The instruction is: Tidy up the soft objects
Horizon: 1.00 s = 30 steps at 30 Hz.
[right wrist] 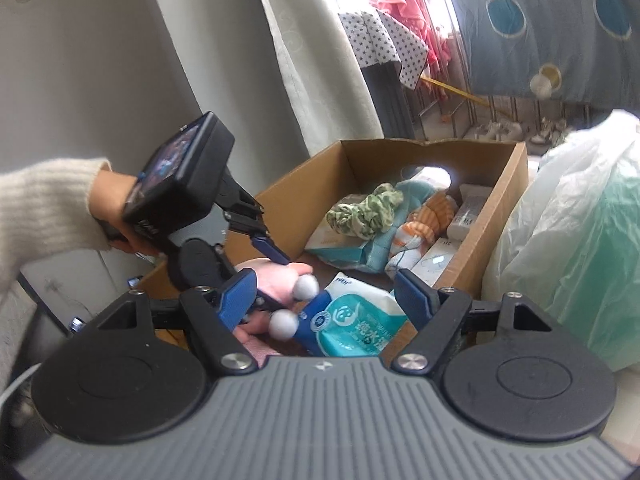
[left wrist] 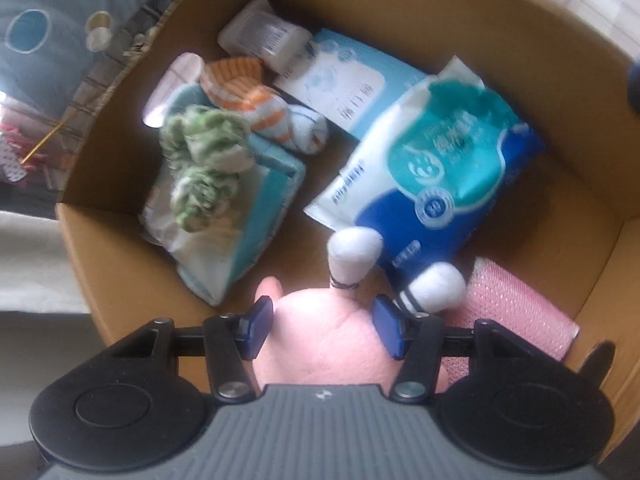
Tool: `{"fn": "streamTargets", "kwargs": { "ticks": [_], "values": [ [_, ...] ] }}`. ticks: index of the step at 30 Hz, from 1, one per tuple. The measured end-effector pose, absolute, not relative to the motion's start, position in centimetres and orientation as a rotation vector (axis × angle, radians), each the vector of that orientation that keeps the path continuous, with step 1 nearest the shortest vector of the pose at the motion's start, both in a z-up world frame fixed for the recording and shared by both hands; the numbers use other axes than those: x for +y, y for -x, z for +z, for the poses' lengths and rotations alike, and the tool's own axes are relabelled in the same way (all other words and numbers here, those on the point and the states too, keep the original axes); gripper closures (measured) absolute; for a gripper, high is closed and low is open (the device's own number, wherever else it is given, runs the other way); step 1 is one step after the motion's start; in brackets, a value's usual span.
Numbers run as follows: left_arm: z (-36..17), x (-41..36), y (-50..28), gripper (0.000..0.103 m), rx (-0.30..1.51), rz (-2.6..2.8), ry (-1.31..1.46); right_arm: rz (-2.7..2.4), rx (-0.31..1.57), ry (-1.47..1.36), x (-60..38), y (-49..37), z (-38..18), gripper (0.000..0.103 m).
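Note:
My left gripper [left wrist: 324,326] is over the near end of a cardboard box [left wrist: 520,40], its blue pads on either side of a pink plush toy [left wrist: 320,340] with two white striped legs [left wrist: 354,258]. The jaws stand fairly wide and the toy fills the gap between them. In the right wrist view the left gripper [right wrist: 256,256] holds the pink plush toy [right wrist: 276,280] just inside the box [right wrist: 500,216]. My right gripper [right wrist: 326,300] is open and empty, above the box's near edge. The box holds green socks [left wrist: 204,160], orange striped socks [left wrist: 244,88] and tissue packs.
A blue and teal wipes pack [left wrist: 444,172] lies in the box's middle, a pink mesh cloth [left wrist: 516,312] at its near right corner. A white plastic bag [right wrist: 568,232] bulges right of the box. A grey curtain [right wrist: 120,60] hangs at the left.

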<state>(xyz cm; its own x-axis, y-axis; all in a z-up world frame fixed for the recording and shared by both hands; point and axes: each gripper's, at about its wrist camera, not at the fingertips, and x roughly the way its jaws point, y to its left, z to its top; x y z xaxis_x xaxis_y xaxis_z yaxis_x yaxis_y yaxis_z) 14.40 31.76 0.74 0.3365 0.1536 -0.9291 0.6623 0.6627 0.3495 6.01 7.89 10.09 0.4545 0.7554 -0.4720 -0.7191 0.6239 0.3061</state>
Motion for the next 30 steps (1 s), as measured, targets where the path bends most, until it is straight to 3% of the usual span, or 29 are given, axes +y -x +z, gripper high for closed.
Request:
{"fn": "streamTargets", "kwargs": {
  "ticks": [9,13,15,18,20,21,23,24,30],
  "values": [
    [6.7,31.1,-16.8,0.045,1.043,-0.281,-0.566,0.861,0.619,-0.051,9.5,-6.9,10.4,0.027],
    [5.9,31.4,-19.5,0.064,0.999,-0.154,-0.502,0.834,0.683,0.060,10.5,-7.4,9.6,0.029],
    [5.4,32.0,-20.9,0.066,0.988,-0.122,-0.414,0.865,0.686,0.054,10.2,-7.5,9.5,0.029],
    [4.6,33.7,-23.5,0.061,1.006,-0.111,-0.208,0.883,0.685,0.034,9.9,-7.8,9.3,0.029],
    [3.6,34.4,-25.1,0.045,1.056,-0.118,-0.095,0.899,0.689,0.003,9.7,-8.2,9.1,0.030],
    [3.1,34.5,-25.7,0.044,1.075,-0.112,-0.074,0.906,0.692,-0.012,9.6,-8.4,8.9,0.030],
    [2.0,34.5,-26.5,0.056,1.100,-0.094,-0.077,0.921,0.685,-0.019,9.5,-8.3,8.8,0.029],
    [1.6,34.6,-26.6,0.087,1.111,-0.074,-0.082,0.928,0.680,-0.014,9.4,-8.2,8.8,0.029],
    [1.5,34.3,-24.9,0.088,1.215,-0.085,-0.157,0.962,0.667,-0.016,9.2,-7.6,8.6,0.029]
  ]
}}
